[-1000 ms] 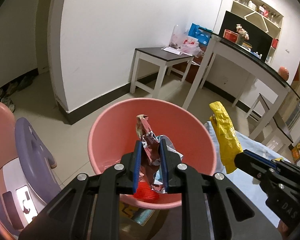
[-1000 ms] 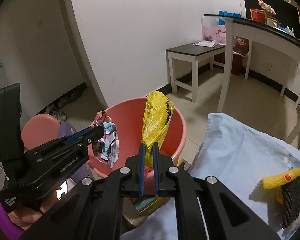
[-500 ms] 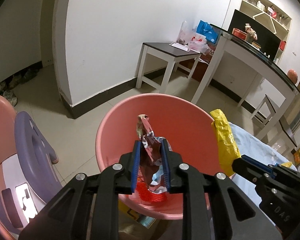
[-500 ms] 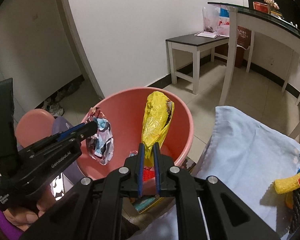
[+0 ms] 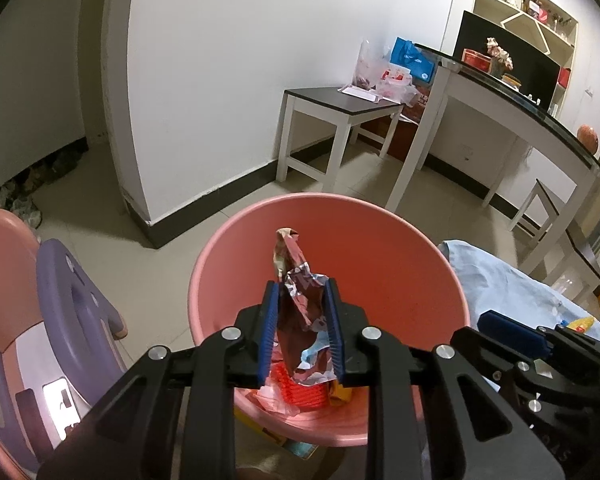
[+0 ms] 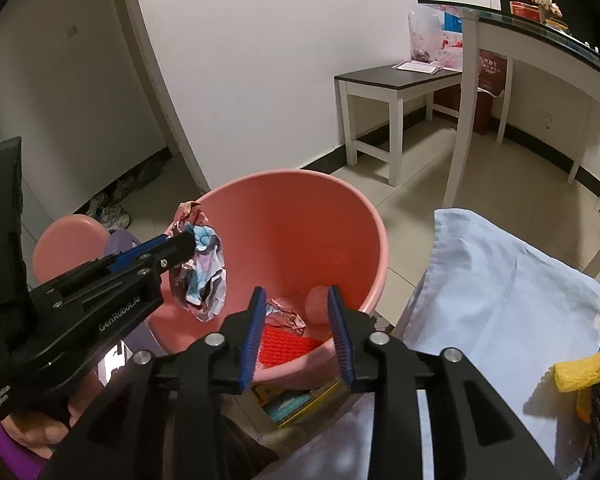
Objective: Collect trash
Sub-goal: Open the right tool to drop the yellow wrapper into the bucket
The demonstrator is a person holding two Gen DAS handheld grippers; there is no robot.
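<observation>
A pink basin point(image 5: 380, 256) sits on the floor beside the cloth-covered table; it also shows in the right wrist view point(image 6: 300, 208). My left gripper point(image 5: 302, 292) is shut on a crumpled foil wrapper point(image 5: 296, 280) and holds it over the basin; the wrapper also shows in the right wrist view point(image 6: 202, 268). My right gripper point(image 6: 296, 300) is open and empty over the basin's near rim. Red and crumpled trash point(image 6: 284, 340) lies at the basin's bottom. The yellow bag is not visible.
A light blue cloth point(image 6: 500, 288) covers the table at right, with a yellow sponge point(image 6: 580, 368) near its edge. A pink and purple child's chair point(image 5: 40, 300) stands left of the basin. White side tables point(image 5: 336, 120) stand by the wall.
My right gripper has opened and the yellow bag it held is gone from view. My left gripper still holds the wrapper, and its jaws stand a little wider.
</observation>
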